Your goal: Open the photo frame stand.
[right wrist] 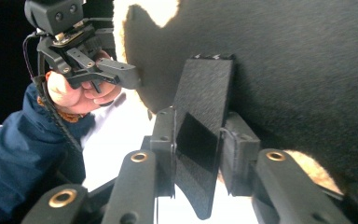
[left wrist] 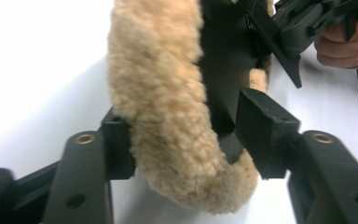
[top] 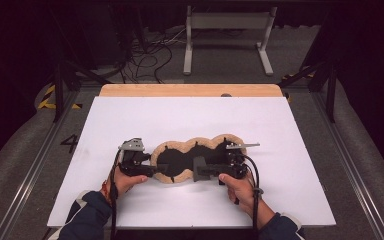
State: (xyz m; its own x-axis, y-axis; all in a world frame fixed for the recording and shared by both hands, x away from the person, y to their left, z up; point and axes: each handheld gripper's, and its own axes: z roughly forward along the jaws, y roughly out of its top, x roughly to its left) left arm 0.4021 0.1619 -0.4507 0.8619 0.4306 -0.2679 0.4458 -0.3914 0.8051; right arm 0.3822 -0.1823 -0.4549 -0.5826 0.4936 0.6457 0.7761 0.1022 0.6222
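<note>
1. The left hand [top: 126,181] holds the left gripper [top: 156,170] low over the white table [top: 190,115], pointing toward the right gripper.
2. In the left gripper view, the left gripper [left wrist: 186,140] straddles the fleece rim [left wrist: 168,93] of a flat black cover [top: 192,157]. One jaw touches the outer fleece side; the other stands on the inner black side with a small gap. The jaws stand apart, not clamped.
3. The cover lies flat on the table between the two grippers, its tan fleece edge scalloped around the black middle.
4. A black strap [right wrist: 203,135] rises from the near edge of the cover, just ahead of the right gripper [right wrist: 196,154].
5. The right gripper [top: 200,172] is clamped on the strap; both pads press its two faces.
6. The right hand [top: 237,189] holds that gripper, pointing toward the left gripper.
</note>
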